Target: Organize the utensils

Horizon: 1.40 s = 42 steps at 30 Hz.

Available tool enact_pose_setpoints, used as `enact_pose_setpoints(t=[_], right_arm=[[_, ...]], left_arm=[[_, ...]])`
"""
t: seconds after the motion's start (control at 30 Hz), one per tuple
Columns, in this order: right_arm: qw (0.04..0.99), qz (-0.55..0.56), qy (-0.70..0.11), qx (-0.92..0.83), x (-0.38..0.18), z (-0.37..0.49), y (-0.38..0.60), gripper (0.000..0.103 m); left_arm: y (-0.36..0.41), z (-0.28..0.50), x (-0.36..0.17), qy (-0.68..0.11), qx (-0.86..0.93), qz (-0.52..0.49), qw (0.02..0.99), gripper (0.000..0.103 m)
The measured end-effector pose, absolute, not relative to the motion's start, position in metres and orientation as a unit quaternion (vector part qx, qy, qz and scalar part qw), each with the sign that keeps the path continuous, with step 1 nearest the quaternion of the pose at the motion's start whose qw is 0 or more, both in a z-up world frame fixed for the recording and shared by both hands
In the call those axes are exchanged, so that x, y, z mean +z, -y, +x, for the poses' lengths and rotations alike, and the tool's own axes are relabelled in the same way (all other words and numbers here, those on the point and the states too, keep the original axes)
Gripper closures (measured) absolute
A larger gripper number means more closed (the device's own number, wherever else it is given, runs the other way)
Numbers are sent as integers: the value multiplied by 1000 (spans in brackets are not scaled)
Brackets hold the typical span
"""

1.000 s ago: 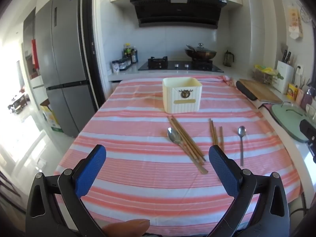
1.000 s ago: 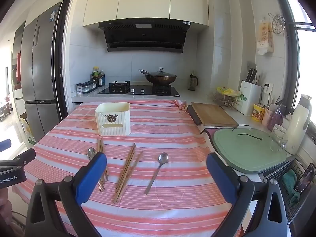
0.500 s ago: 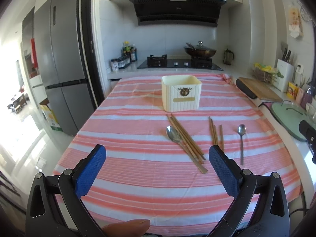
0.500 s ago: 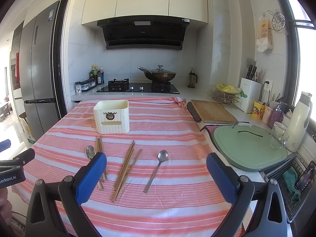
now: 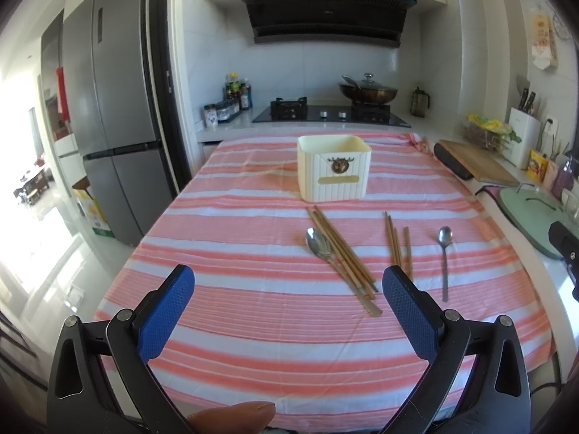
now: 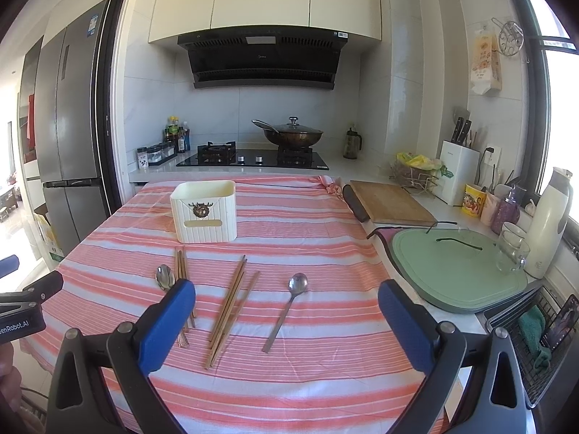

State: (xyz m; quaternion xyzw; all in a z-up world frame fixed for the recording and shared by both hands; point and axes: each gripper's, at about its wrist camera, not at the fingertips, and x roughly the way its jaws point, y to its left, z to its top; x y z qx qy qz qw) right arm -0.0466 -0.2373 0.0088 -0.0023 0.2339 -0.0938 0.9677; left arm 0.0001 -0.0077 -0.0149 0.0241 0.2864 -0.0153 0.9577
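Kitchen view: a grey fridge (image 5: pixel 108 137) stands far left, a black range hood (image 6: pixel 264 58) over the hob with a lidded wok (image 6: pixel 291 135), and a pink-and-white striped tablecloth (image 5: pixel 235 253) covers the table. Counter on the right carries a wooden board (image 6: pixel 391 204), a green cutting board (image 6: pixel 456 271) and a white knife block (image 6: pixel 457 171).

Left gripper (image 5: pixel 289 291) hovers wide apart, holding nothing, above the cloth's near edge. Its right finger covers the near ends of the right-hand chopsticks (image 5: pixel 392 238).

Right gripper (image 6: pixel 286 302) gapes wide too, empty. Its left finger hides the handle of the left spoon (image 6: pixel 164 276).

The cream utensil box (image 5: pixel 334 168) sits mid-table, its interior not visible. In front lie the left chopsticks (image 5: pixel 340 249), touching the left spoon, then the right spoon (image 6: pixel 289 303).
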Motion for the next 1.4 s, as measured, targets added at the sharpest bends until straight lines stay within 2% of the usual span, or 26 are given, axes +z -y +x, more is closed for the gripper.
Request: enact_pose_setpoints(t=[1.4], right_arm=[[966, 1, -239, -96, 4, -47, 245, 0]], left_arm=[[4, 5, -15, -295, -15, 22, 955, 0]])
